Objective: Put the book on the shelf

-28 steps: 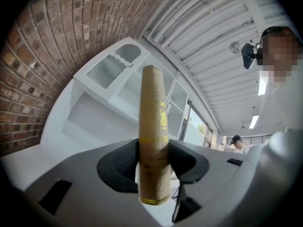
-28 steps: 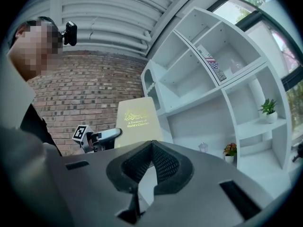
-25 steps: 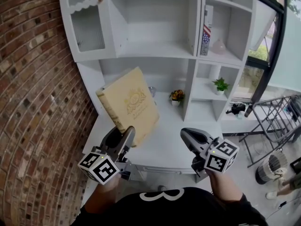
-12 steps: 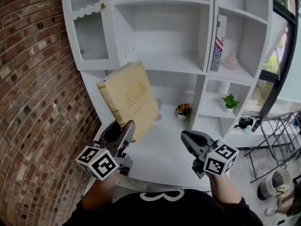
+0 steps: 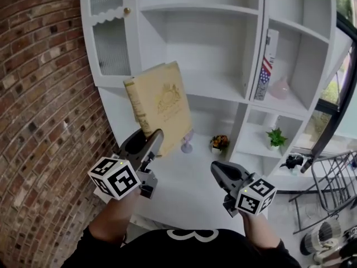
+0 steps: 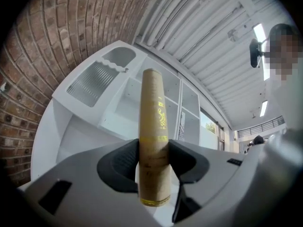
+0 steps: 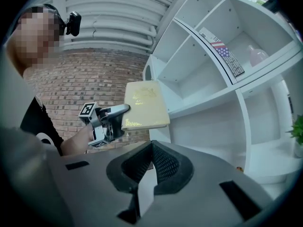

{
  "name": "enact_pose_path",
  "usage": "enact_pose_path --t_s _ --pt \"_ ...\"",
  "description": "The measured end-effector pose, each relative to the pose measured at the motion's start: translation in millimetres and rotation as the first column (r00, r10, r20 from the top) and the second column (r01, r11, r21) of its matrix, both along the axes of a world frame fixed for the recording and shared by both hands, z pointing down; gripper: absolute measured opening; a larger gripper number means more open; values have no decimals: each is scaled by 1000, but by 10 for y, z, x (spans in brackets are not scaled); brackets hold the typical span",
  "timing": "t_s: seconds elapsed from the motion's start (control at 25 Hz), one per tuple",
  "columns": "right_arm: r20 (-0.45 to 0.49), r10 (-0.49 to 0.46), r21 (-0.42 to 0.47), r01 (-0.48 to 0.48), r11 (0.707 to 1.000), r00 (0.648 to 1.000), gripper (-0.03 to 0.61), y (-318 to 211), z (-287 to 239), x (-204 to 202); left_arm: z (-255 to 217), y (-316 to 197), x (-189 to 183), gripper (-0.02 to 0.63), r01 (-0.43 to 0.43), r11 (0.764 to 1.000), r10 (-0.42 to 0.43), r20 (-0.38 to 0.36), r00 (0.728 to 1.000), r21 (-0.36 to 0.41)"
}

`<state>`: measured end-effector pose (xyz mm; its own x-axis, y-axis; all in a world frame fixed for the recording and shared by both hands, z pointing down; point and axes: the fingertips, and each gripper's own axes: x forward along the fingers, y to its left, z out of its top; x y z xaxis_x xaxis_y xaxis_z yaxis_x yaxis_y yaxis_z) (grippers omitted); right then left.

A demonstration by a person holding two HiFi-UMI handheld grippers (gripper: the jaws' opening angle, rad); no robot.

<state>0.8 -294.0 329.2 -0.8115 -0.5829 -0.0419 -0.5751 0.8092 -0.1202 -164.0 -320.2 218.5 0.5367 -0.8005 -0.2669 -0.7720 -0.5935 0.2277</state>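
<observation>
Shelf compartment [image 5: 301,54] at far right holds a flag-patterned book [image 5: 266,67] and pink vase [image 5: 280,88]. Jaws of the left gripper [image 5: 154,138] clench the tan book [image 5: 162,102]; those of the right gripper [image 5: 218,171] are pressed together.

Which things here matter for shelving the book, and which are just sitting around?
In play:
- tan book
- left hand-held gripper, clamped on it
- white shelf unit

Just sitting around:
- right hand-held gripper, shut and empty
- flag-spine book
- pink vase
- green potted plant
- small flower pot
</observation>
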Motion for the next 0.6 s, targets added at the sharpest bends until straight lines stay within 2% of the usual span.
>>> enact_pose_path --t_s 0.32,0.6 --pt "-43 -28 83 32 996 999 11 -96 -159 59 -389 -318 100 184 66 994 -71 56 996 90" --pt "-71 -39 107 46 993 997 11 -137 -167 79 -593 -534 130 179 95 989 -103 64 993 114"
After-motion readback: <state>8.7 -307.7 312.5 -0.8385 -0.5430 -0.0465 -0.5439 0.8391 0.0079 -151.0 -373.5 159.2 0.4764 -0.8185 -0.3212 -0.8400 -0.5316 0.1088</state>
